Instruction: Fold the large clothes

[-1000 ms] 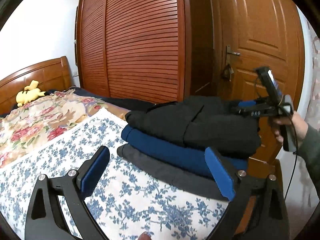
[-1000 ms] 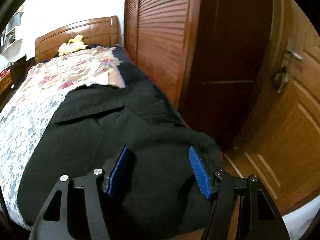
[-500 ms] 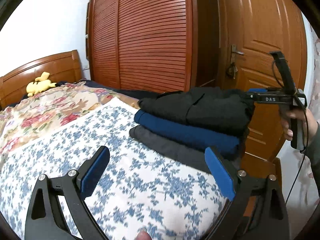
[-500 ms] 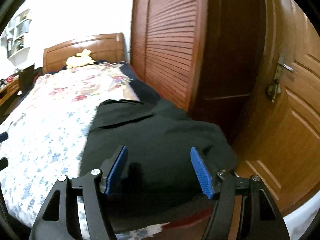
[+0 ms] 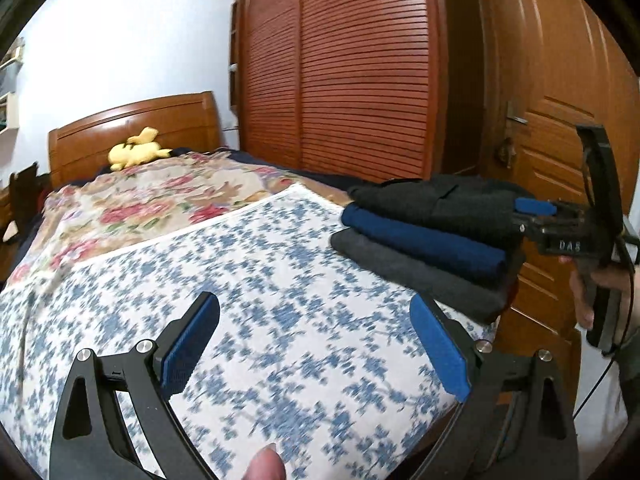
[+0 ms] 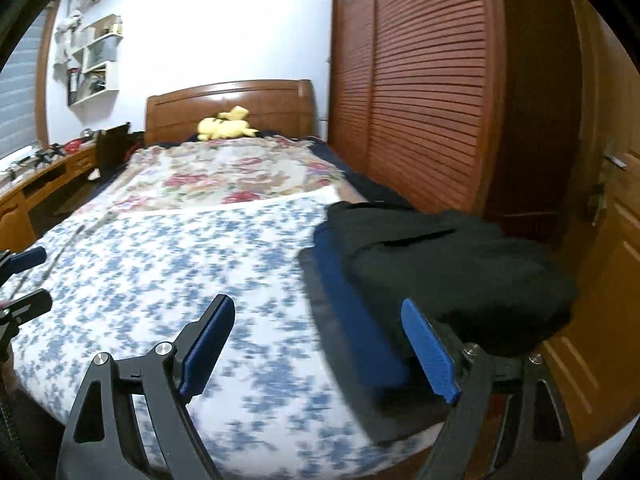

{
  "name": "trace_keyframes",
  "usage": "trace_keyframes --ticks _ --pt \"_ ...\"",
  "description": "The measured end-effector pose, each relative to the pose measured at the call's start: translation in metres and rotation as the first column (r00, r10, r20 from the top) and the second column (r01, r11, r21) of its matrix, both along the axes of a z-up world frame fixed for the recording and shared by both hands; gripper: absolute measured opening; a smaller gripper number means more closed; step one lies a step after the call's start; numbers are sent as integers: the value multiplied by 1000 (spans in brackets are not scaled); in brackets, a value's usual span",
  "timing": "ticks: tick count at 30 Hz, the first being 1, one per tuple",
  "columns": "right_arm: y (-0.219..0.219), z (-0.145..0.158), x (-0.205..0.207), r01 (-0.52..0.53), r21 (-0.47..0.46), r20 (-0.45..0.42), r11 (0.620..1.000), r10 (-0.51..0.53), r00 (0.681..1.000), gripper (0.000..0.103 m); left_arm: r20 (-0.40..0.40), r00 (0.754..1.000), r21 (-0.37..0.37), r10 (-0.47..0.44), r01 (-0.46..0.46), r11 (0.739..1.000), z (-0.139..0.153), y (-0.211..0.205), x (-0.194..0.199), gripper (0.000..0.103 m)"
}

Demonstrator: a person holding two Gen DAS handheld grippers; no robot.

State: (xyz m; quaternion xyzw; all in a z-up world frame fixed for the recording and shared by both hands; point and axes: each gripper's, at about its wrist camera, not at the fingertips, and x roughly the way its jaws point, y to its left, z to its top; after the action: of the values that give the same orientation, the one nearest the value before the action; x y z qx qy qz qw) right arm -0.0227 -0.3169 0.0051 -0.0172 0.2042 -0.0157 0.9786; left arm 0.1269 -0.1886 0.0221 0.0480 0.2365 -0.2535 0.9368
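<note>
Sitting at the bed's near right corner: stack of three folded garments, black garment (image 5: 440, 204) on top, navy garment (image 5: 420, 238) under it, grey garment (image 5: 416, 276) at the bottom, all resting on the blue-flowered sheet (image 5: 256, 280). Showing only in the left wrist view: all three layers edge-on, plus the right gripper (image 5: 534, 210) from the side, a hand (image 5: 588, 292) wrapping its handle, one blue pad hanging just at the black garment's right end, contact impossible to judge. Showing only in the right wrist view: black garment (image 6: 448, 268) from above, navy edge (image 6: 352, 312) peeking at its left, wall shelves (image 6: 94, 60) and a desk (image 6: 36, 188) off to the left, and the left gripper's fingertips (image 6: 28, 258) poking in at the left edge. Appearing in both: rose-patterned quilt (image 5: 152, 200), yellow plush toy (image 5: 136, 152) by the headboard (image 5: 132, 132), slatted wardrobe (image 5: 352, 80), door (image 5: 560, 100). Right gripper (image 6: 316, 344) jaws opening, standing wide, nothing between them; stack lying just beyond and to the right, behind the right pad. Left gripper (image 5: 316, 344) jaws gaping wide over bare sheet, empty; stack lying ahead and to the right, apart from the pads.
</note>
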Motion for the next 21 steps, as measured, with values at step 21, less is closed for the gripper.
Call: trace_keyframes --ticks 21 --pt "134 -82 53 -299 50 -45 953 301 953 87 -96 927 40 363 -361 932 -64 167 -32 96"
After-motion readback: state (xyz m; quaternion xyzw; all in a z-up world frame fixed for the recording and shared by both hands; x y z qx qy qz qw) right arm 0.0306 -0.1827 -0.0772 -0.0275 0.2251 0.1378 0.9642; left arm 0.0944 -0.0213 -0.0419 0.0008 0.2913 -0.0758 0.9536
